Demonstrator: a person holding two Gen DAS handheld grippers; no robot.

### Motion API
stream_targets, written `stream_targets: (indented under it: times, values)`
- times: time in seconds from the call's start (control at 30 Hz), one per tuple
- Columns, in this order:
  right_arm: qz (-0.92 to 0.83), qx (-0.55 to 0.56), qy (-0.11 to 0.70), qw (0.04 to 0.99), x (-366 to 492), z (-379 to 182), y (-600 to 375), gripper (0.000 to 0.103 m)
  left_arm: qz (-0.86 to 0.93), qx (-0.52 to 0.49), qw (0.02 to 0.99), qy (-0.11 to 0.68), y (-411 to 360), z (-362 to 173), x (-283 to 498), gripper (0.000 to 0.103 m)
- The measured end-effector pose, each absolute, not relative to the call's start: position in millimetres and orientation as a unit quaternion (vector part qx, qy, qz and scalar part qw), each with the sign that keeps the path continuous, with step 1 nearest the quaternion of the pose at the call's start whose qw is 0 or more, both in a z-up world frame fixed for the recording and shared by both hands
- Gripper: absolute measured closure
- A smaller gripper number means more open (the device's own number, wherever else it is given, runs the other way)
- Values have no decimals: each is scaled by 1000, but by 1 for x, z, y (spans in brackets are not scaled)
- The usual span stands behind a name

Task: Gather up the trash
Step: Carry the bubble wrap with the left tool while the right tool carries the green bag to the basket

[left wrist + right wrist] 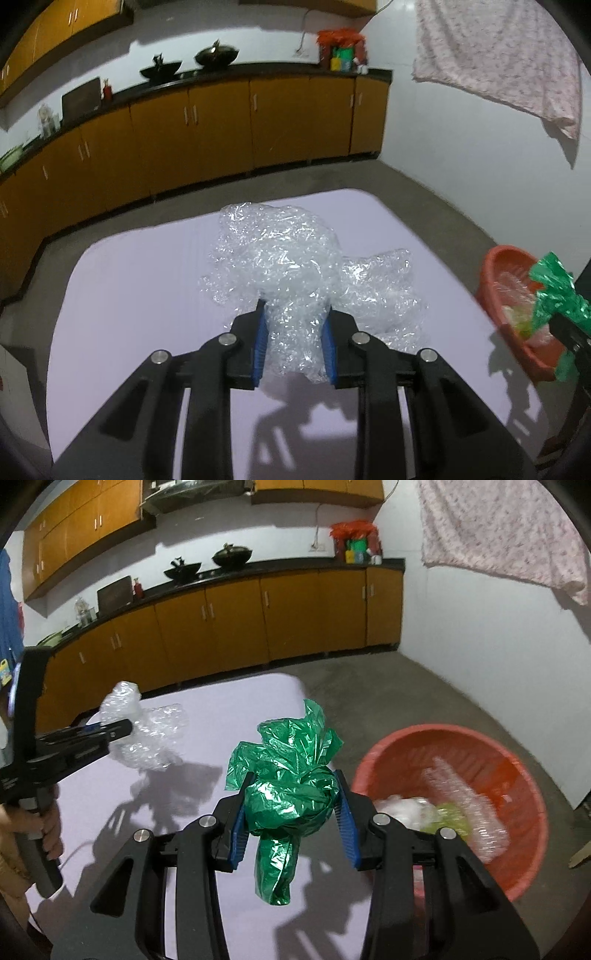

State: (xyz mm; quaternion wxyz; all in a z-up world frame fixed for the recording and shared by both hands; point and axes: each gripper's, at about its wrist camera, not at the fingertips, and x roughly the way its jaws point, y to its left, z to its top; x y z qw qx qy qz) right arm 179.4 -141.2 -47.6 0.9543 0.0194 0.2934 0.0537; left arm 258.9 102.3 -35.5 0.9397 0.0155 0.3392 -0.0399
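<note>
1. Beside the table's (207, 716) right edge, the basin (517, 760) is sitting on the floor, already holding clear wrap and scraps.
2. Over the table's middle, the bubble wrap (280, 258) is hanging in the left gripper (294, 343), its jaws squeezing a bunched neck. It is looking light, springy and slippery, so gripping a gathered fold seems wisest.
3. Near the right edge, the green bag (291, 790) is sitting wadded in the right gripper (291, 812), whose jaws are clamping its knot; it is probably thin and weightless.
</note>
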Motion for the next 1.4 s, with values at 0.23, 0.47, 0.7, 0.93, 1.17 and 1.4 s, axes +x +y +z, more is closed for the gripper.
stream_targets:
  times: [0.23,0.47,0.7,0.93,1.17,1.4]
  values:
    - [10,4,266,964,159,-35,-174,61,-71,24,949,307,59,-6,226,78]
    - [-31,11,253,967,141,-30,-205,61,-112,37,949,292,16,7,205,78]
    - [-61,10,243,968,130,-24,-225,61,-151,42,945,288,-28,12,197,78]
    - [-80,24,245,966,127,-26,-242,61,-172,44,938,298,-55,8,195,78]
    - [-88,36,248,964,126,-29,-253,61,-183,46,932,308,-74,0,194,77]
    - [-96,58,248,962,128,-29,-264,61,-198,46,926,319,-87,-9,199,77]
